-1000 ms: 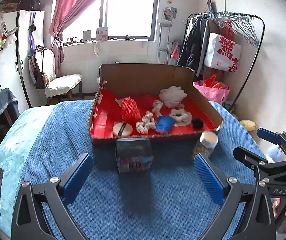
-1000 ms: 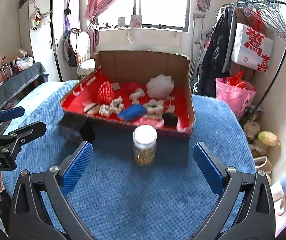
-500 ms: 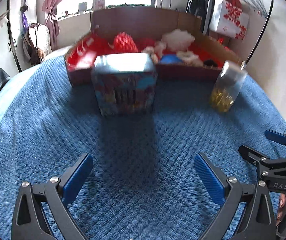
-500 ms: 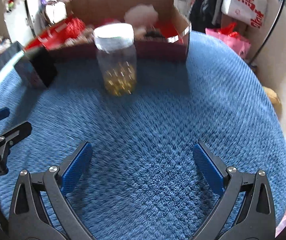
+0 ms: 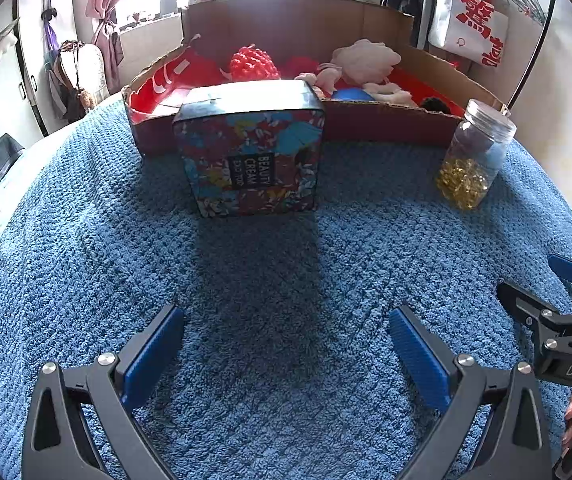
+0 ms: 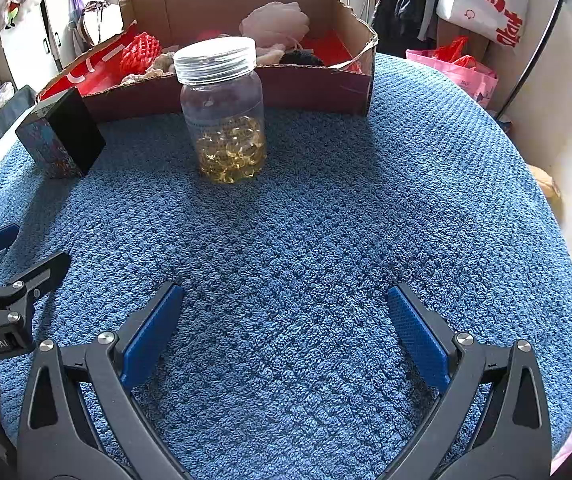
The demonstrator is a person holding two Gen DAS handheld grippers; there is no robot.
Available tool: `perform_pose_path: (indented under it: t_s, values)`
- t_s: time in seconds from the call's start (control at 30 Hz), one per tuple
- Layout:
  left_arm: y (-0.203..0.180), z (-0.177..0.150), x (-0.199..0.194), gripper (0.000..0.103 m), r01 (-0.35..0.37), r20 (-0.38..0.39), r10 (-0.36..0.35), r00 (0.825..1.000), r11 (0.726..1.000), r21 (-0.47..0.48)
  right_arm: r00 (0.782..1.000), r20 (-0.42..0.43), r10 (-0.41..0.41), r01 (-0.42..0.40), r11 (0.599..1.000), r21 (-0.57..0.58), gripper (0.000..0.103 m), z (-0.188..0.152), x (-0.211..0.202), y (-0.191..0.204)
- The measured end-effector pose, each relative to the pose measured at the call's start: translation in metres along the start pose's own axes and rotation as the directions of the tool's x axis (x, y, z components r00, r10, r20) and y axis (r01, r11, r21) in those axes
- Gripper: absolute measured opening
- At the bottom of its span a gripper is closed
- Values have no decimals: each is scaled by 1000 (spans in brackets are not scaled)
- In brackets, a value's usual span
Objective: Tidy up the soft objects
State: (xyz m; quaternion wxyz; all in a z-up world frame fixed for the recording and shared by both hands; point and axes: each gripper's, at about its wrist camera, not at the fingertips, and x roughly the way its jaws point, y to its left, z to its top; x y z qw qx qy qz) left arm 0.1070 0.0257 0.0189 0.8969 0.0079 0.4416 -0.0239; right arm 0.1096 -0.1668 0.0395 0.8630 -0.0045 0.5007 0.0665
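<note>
A cardboard box (image 5: 385,124) with a red lining stands at the far side of the blue towel (image 5: 278,280); it also shows in the right wrist view (image 6: 309,88). Inside lie soft things: a red mesh ball (image 5: 254,64), a pale pink bath pouf (image 5: 365,56), a blue piece (image 5: 351,94) and a black puff (image 5: 435,105). My left gripper (image 5: 286,344) is open and empty, low over the towel, facing a floral "Beauty Cream" box (image 5: 250,148). My right gripper (image 6: 286,332) is open and empty, facing a clear jar (image 6: 224,108) of yellow capsules.
The floral box (image 6: 60,136) and the jar (image 5: 473,156) stand on the towel just in front of the cardboard box. A clothes rack with a white bag (image 5: 473,20) stands at the back right. A pink bag (image 6: 461,72) is beside the bed.
Both grippers have dropped lower and moved forward over the towel, so the floral box and jar loom larger. Both stay open and empty.
</note>
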Motion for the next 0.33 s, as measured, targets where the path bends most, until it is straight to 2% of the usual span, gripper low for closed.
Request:
perform_pose_path:
  t_s: [0.33]
  values:
    - [0, 1, 1, 103, -1, 1, 1, 1000, 1000, -1, 1000, 0, -2, 2, 1000, -1, 103, 0, 0, 1]
